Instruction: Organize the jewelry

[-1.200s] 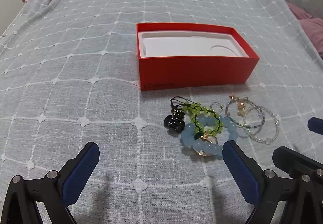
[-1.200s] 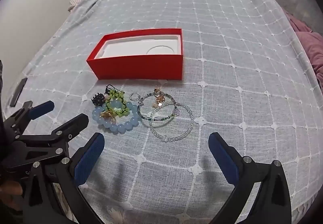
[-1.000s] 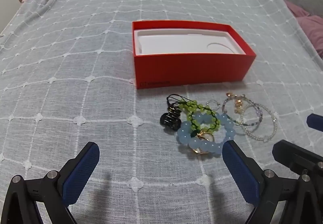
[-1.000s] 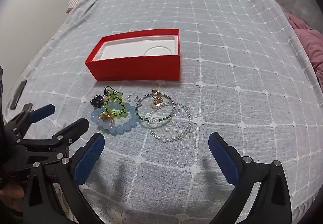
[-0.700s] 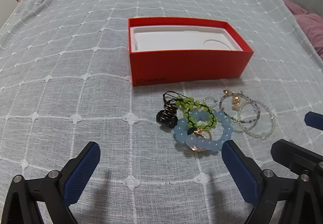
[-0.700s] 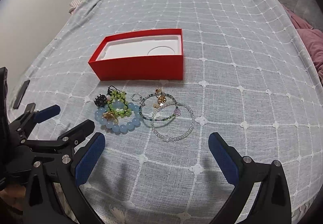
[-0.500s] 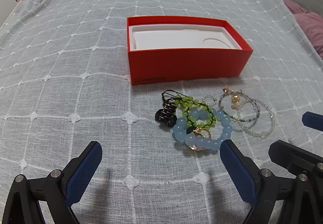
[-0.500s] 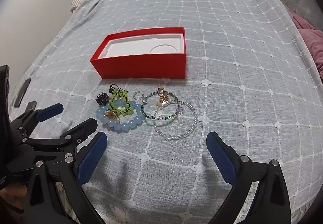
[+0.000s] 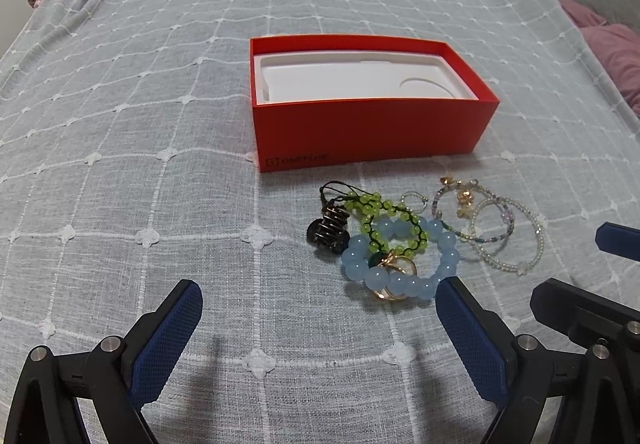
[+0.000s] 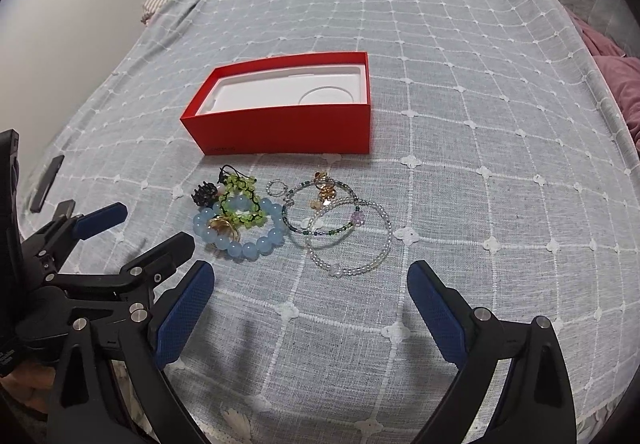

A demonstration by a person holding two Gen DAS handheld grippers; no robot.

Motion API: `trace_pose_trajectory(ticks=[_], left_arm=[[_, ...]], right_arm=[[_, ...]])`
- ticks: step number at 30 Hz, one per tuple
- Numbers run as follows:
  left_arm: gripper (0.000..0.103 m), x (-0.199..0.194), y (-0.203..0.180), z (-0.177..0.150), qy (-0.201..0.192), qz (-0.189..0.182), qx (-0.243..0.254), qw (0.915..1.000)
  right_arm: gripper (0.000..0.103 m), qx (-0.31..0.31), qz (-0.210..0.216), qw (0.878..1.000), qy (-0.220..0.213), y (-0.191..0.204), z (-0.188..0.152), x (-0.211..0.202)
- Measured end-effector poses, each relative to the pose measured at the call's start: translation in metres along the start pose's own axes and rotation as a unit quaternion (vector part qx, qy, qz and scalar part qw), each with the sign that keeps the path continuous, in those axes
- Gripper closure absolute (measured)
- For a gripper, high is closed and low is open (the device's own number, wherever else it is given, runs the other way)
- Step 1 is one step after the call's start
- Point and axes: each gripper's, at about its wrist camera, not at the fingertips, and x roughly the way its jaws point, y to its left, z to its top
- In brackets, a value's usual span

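Left wrist view: a grey bedspread [image 9: 160, 83] with a white grid covers the whole surface. At its middle, toward 12 o'clock from the gripper, sits an open red box [image 9: 372, 131] with a white moulded insert [image 9: 344, 79], nothing lying in it. The left gripper [image 9: 318, 318] hangs low over the cloth at 6 o'clock, jaws spread wide and holding nothing; the right gripper [image 10: 310, 294] in its own view is likewise spread wide and bare, with the left one beside it at 9 o'clock. The jewelry lies in a heap on the cloth just in front of the box, at 1 o'clock from the left gripper. Largest is the blue bead bracelet [image 9: 448, 244], with a green bead bracelet [image 9: 376, 207] lying over its far side and a gold ring [image 9: 394, 272] on its near edge. At its 3 o'clock overlap two thin clear bead bangles [image 9: 532, 240]; at 9 o'clock, touching it, a small dark charm [image 9: 330, 228] on a black cord
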Motion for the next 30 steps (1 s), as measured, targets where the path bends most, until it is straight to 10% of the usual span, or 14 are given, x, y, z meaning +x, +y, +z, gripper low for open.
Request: trace_pose_trajectory(ticks=[13, 20, 30], left_arm=[[0.009, 0.001, 0.005, 0.002, -0.011, -0.004, -0.001, 0.9999], [0.024, 0.01, 0.035, 0.008, -0.005, -0.031, -0.065, 0.9974], [0.058, 0.011, 0.007, 0.002, 0.007, -0.097, -0.032, 0.9947]], right_arm=[[0.012, 0.039, 0.005, 0.999, 0.026, -0.025, 0.007, 0.008], [0.026, 0.126, 0.034, 0.99, 0.057, -0.073, 0.012, 0.018], [0.052, 0.142, 0.092, 0.984, 0.046, -0.077, 0.015, 0.025]])
